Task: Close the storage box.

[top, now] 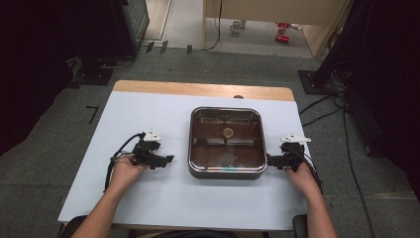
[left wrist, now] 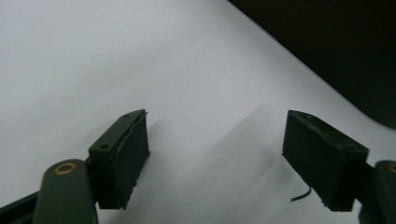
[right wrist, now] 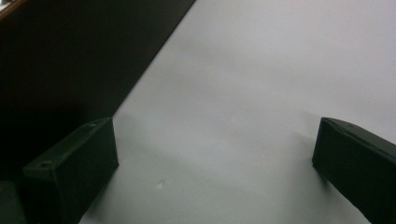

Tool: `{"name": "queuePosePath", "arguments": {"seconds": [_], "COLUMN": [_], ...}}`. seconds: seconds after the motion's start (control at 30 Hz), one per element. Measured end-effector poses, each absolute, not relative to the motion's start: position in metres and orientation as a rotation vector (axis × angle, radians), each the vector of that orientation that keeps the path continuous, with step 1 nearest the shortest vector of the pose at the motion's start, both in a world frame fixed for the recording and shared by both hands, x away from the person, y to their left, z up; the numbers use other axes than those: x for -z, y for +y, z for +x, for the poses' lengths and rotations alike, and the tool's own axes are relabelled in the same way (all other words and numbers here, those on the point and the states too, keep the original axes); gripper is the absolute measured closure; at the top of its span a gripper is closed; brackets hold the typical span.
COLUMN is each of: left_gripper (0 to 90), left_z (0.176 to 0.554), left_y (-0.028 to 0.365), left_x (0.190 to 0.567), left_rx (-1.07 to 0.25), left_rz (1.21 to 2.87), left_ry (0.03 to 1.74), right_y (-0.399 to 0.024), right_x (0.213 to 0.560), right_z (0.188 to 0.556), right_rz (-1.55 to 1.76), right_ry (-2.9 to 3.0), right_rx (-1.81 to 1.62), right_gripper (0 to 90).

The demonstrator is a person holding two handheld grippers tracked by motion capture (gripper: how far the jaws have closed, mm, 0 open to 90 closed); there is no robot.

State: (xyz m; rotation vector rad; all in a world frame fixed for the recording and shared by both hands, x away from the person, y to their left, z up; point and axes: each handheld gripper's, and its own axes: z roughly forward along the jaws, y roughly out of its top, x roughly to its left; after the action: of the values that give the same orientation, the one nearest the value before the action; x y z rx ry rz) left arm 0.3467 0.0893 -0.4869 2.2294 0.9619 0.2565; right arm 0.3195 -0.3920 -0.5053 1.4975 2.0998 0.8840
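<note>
Steel pan point(top: 227, 171) sits between left claw point(top: 171, 158) and right claw point(top: 269, 159), both gaping wide, empty.

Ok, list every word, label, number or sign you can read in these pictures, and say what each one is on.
No readable text.
Square metal pan: the small round yellowish thing inside may be printed, too small to tell.
Red items on the far floor: any print is too small and blurred.
Left gripper and right gripper, jaws open: no markings.
White table cover: blank.
</note>
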Motion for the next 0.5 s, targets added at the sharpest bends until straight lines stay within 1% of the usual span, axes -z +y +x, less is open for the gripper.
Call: {"name": "queuePosePath", "arguments": {"seconds": [0.03,0.07,0.1,0.2,0.27,0.47,0.5], "left_gripper": [19.4,19.4,19.1,19.1,18.9,18.1,16.4], "left_z": [0.342,0.342,0.335,0.332,0.329,0.329,0.329], "left_y": [0.085,0.085,0.081,0.081,0.083,0.082,0.081], "left_x": [0.49,0.49,0.493,0.496,0.499,0.499,0.499], "left_rx": [-0.317,-0.317,-0.398,-0.411,-0.423,-0.438,-0.443], "left_rz": [2.223,2.223,2.219,2.177,2.147,2.148,2.145], "left_ry": [0.965,0.965,0.96,0.992,0.976,0.985,0.999], "right_y": [-0.392,-0.392,-0.392,-0.392,-0.392,-0.392,-0.392], "right_x": [0.505,0.505,0.505,0.505,0.505,0.505,0.505], "right_z": [0.32,0.319,0.319,0.319,0.32,0.32,0.32], "right_rz": [1.498,1.498,1.497,1.497,1.497,1.498,1.498], "right_ry": [2.1,2.1,2.1,2.101,2.1,2.1,2.1], "right_rx": [-0.884,-0.884,-0.884,-0.883,-0.883,-0.883,-0.883], "right_gripper": [0.0,0.0,0.0,0.0,0.0,0.0,0.0]}}
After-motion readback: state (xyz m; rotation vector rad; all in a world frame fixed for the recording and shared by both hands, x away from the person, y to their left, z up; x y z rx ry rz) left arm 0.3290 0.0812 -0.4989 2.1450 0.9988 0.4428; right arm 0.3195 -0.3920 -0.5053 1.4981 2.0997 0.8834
